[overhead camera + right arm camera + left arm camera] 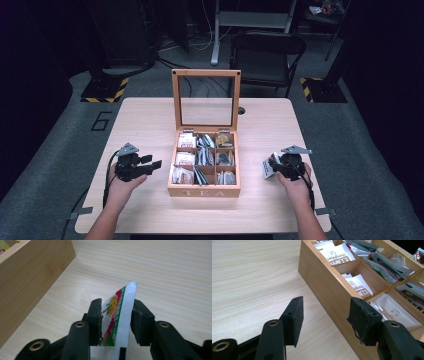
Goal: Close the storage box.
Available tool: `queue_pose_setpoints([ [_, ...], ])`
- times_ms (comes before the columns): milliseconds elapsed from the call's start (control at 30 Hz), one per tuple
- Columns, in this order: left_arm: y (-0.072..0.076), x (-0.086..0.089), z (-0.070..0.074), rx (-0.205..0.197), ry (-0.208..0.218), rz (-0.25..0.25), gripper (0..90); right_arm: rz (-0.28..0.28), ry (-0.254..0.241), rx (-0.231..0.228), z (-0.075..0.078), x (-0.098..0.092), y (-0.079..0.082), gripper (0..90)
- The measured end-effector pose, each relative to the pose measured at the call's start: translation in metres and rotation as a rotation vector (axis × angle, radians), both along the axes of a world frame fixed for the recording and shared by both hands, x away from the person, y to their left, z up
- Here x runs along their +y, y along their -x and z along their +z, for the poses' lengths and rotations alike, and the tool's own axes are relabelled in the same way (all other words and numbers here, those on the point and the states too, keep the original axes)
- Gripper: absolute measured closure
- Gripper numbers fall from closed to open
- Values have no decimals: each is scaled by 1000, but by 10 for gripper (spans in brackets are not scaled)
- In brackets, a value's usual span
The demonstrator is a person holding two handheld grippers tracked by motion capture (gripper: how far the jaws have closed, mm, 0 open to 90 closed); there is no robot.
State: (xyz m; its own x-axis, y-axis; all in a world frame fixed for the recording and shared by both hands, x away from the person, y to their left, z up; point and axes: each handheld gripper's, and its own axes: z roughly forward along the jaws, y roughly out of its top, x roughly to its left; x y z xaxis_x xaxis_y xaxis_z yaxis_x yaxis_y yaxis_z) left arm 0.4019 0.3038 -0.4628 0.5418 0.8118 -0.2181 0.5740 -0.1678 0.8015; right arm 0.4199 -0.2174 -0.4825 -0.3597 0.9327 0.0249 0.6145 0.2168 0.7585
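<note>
- The bench (150, 115) has free wood on both sides of the tea box (203, 190); each gripper works near the front edge.
- The box stands in the middle, lid upright, its compartments full of sachets (338, 255).
- The left gripper (324, 320) is just beside the left wall of the box, jaws apart, nothing between them.
- The right gripper (116, 320) is right of the box; a tea sachet (117, 315) stands between its jaws, which are apart and not pressing it.
</note>
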Motion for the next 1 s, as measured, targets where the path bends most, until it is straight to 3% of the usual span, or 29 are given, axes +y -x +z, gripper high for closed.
queue_pose_setpoints([
  [133, 0, 0, 0, 2, 0, 0, 454, -13, 24, -26, 4, -2, 1, 549],
  [400, 0, 1, -1, 9, 8, 6, 449, -30, -3, -36, 10, -6, 4, 506],
  [533, -1, 2, 0, 2, 3, 4, 447, -12, -14, -26, 13, -3, 2, 486],
  [667, -1, 3, -1, 5, 15, 10, 444, 28, -4, -32, 20, 3, -1, 491],
  [800, -2, 4, -1, 9, 13, 7, 443, 65, -34, -47, 27, 11, -5, 492],
  [1000, -1, 4, -2, 11, 19, 12, 443, 122, -35, -59, 38, 24, -16, 487],
])
